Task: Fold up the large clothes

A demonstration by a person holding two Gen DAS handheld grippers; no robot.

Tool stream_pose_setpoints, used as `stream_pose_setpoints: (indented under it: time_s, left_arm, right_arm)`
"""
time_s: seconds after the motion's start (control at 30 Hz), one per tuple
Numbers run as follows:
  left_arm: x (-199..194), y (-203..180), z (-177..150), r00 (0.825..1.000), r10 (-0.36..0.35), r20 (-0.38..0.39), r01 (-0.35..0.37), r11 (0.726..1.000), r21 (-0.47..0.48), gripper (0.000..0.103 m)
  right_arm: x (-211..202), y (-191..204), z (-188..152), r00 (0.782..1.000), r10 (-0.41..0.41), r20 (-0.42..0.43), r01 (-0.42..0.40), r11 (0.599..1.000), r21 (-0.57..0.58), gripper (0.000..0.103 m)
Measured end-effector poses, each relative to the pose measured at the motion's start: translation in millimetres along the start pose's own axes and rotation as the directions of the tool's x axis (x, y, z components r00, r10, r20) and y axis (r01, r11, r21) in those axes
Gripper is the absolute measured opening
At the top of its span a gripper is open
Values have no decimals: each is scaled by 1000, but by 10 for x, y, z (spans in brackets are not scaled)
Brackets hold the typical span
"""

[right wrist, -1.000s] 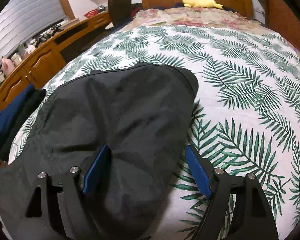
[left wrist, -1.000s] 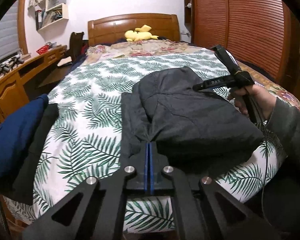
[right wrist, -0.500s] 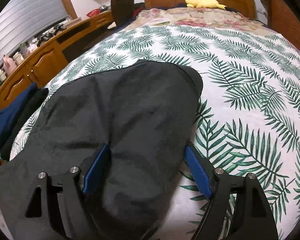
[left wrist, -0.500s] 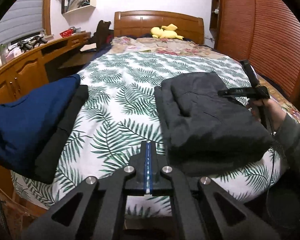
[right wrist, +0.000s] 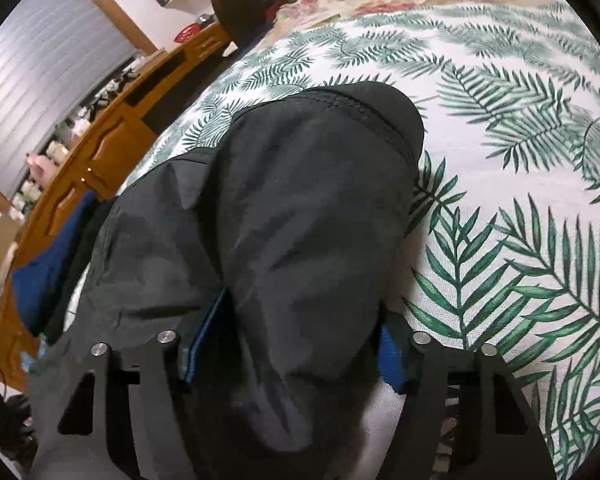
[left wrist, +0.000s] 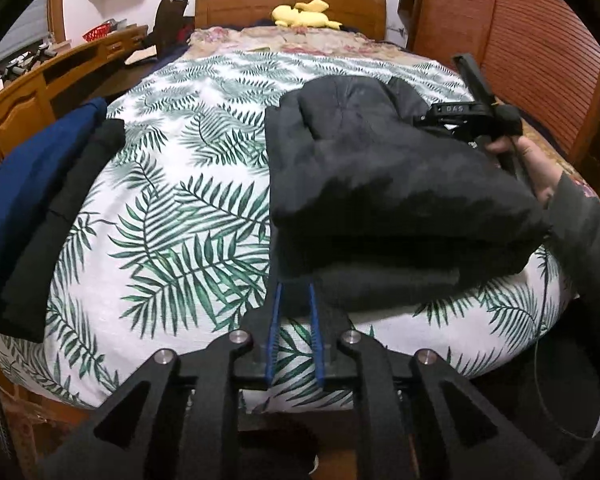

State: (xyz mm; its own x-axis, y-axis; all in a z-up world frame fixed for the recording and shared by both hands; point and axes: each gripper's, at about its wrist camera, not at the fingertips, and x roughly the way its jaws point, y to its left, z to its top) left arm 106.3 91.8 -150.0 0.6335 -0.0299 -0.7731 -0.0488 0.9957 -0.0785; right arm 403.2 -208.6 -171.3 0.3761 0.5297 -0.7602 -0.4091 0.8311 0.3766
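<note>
Dark jacket (left wrist: 384,168) folded on the bed (left wrist: 172,216), right of centre. Left gripper (left wrist: 294,300) slightly parted at its near-left corner, gripping nothing. Right gripper (right wrist: 288,344) spread wide, straddling a jacket bulge. Blue and black clothes (left wrist: 32,184) stacked at left edge.

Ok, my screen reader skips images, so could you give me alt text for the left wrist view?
A folded dark grey jacket lies on a palm-leaf bedspread, with the left gripper slightly open at its near edge. The right gripper rests at the jacket's far right side; blue and black clothes sit at left.
</note>
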Motion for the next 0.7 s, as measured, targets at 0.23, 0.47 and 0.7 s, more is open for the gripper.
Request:
stream_pose_setpoints:
  time_s: [0.23, 0.47, 0.7]
  left_arm:
    - [148, 19, -17, 999, 48, -25, -48, 999, 4, 20]
    - [256, 6, 1, 997, 66, -35, -65, 998, 14, 25]
    - [225, -21, 49, 999, 8, -32, -8, 1000, -7, 25]
  right_arm:
    - [4, 31, -46, 1000, -19, 3, 19, 1000, -8, 63]
    - [6, 12, -41, 1000, -16, 2, 16, 1000, -8, 63]
    - [9, 22, -46, 1000, -15, 2, 15, 1000, -10, 63]
